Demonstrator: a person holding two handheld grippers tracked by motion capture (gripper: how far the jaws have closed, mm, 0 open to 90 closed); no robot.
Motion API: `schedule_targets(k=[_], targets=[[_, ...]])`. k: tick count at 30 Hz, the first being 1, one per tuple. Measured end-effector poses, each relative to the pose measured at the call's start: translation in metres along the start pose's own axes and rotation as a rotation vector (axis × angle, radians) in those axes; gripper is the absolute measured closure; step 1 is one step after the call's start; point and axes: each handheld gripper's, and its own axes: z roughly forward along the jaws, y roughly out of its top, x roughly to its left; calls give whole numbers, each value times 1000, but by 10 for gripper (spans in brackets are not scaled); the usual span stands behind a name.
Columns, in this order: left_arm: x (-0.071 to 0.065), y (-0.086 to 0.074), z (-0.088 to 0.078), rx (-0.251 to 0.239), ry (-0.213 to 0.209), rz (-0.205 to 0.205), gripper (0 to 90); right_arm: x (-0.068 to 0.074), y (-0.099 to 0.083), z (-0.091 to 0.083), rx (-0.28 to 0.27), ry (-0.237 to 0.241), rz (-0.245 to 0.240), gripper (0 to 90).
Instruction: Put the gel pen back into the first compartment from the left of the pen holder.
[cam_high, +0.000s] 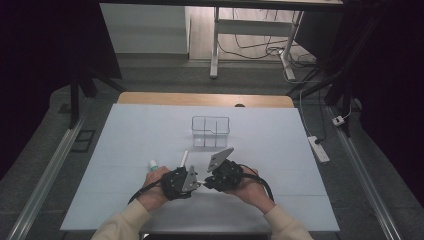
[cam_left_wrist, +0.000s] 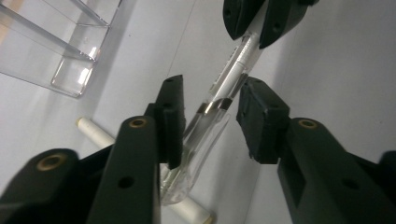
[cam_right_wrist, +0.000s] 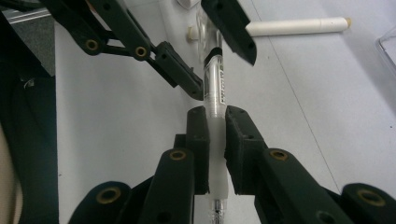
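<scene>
A: On the near half of the white table (cam_high: 280, 150), seen from above, your two hands meet. Your left gripper (cam_high: 192, 184) and right gripper (cam_high: 205, 184) point at each other, tips almost touching. A clear organiser box (cam_high: 210, 131) stands farther back at the centre, a white stick (cam_high: 183, 158) lies just ahead of your left hand, and a small white tube with a green band (cam_high: 153, 163) lies to its left.

B: And what do your jaws hold?

A: In the left gripper view, a pen (cam_left_wrist: 219, 100) with a clear cap and a white barrel runs between your jaws. One pad lies against the cap; the other stands just off it, so your left gripper (cam_left_wrist: 210, 119) is narrowed around the pen, not clamped. At the top edge your right gripper (cam_left_wrist: 254, 21) grips the barrel. The white stick (cam_left_wrist: 95, 131) lies on the table beneath, and the box (cam_left_wrist: 70, 56) is at upper left.

B: And from the other side?

A: In the right gripper view, your right gripper (cam_right_wrist: 215, 140) is closed tight on the pen's white grip section (cam_right_wrist: 215, 140). The pen (cam_right_wrist: 215, 88) points away towards your left gripper (cam_right_wrist: 205, 60), whose jaws flank the cap end. The white stick (cam_right_wrist: 299, 26) lies beyond.
</scene>
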Motion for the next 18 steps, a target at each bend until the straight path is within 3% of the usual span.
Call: schedule_targets(k=[13,18], targets=[[-3,0,2,13,-42,49,761,-1,1,-7,-49,17,5,776],[0,-2,-1,-20,-58,5,775,-4,-1,-10,-102,1,21,733]])
